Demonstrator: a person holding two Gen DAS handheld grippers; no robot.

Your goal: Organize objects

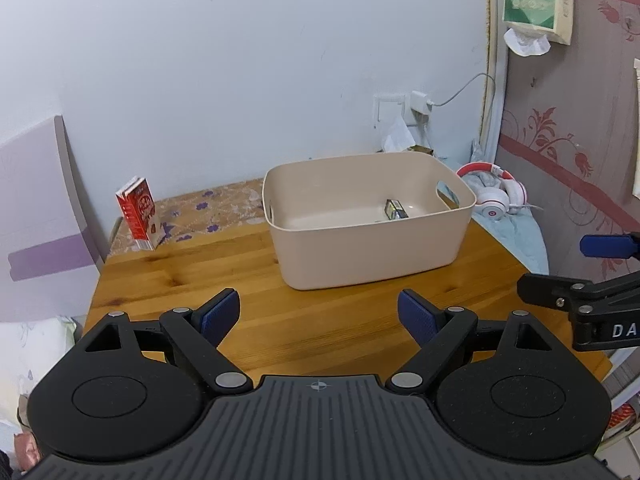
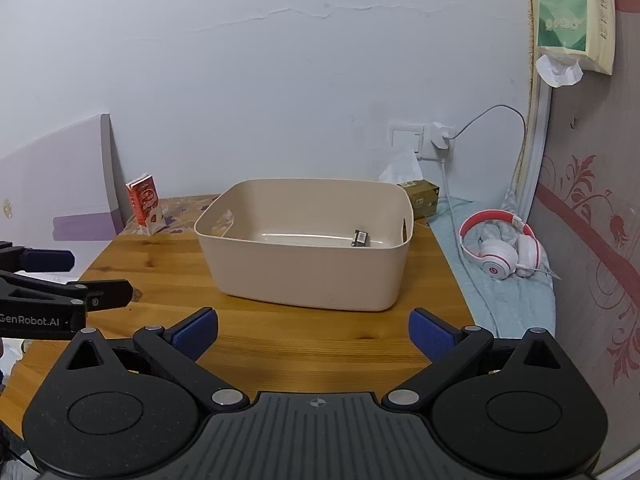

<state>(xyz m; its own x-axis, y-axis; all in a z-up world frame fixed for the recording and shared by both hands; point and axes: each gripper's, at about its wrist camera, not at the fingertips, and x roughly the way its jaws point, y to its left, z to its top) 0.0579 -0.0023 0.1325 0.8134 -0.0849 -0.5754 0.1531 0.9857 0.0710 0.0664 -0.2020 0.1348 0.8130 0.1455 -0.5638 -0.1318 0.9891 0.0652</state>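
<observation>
Both the left tongs (image 1: 319, 316) and right tongs (image 2: 313, 334) are held released and empty above the worktop (image 1: 208, 280). The red carton (image 1: 139, 213), upright at the far edge, could be toppled by a clumsy approach; the beige bin (image 1: 400, 256) already holds what seems a small dark packet (image 1: 394, 209).

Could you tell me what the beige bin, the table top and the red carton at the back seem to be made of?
The beige bin looks like moulded plastic with a smooth matte finish: one-piece walls, rounded corners, cut-out handles. The table top appears to be varnished wood, with plank seams, grain and knots under a slight sheen. The red carton is probably printed paperboard, judging by its sharp folds and gabled top.
</observation>
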